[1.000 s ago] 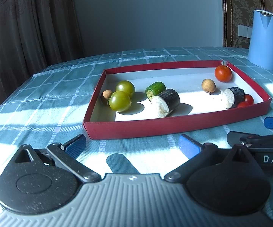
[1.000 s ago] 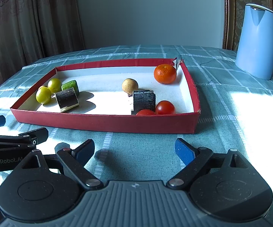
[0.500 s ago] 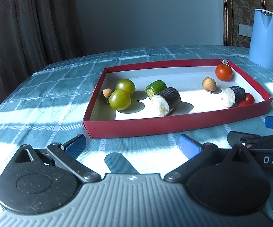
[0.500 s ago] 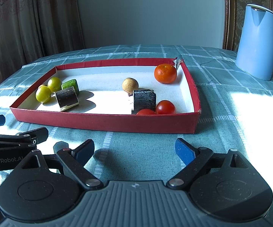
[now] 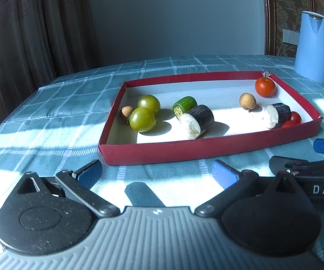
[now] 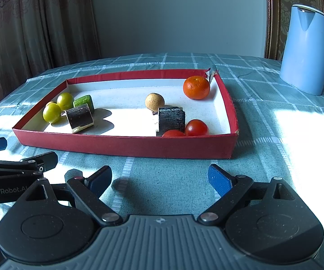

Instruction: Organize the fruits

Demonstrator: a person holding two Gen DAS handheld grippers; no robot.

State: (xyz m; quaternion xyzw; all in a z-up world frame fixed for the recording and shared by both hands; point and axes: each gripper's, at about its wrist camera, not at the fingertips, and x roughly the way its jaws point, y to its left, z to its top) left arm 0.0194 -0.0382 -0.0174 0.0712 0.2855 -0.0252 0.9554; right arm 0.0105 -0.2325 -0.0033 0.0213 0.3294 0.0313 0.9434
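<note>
- Sunlit bench [image 5: 49, 121] under a teal checked cloth; brown curtains upper left of both views, a pale blue kettle [image 6: 305, 51] at upper right.
- Red-walled tray [image 6: 126, 145] with a white floor sits mid-frame on the bench, just beyond both tools.
- Tray's left part, left wrist view: two green tomatoes [image 5: 143, 119] touching each other, a small brown round fruit [image 5: 126, 112] tucked against them, a green cucumber piece [image 5: 184, 104], and a dark-skinned cut eggplant chunk [image 5: 198, 121] lying on its side.
- Tray's right part, right wrist view: an orange mandarin [image 6: 196, 87] in the far right corner, a tan longan [image 6: 154, 101], a second dark eggplant chunk [image 6: 171, 119], and two red cherry tomatoes [image 6: 196, 127] touching it by the near wall.
- Left tool [image 5: 157, 173]: blue pads spread wide, nothing between them, hovering over bare cloth in front of the tray.
- Right tool [image 6: 159, 178]: likewise wide open and empty, short of the tray's near wall.
- Each tool's fingers edge into the other's view.
</note>
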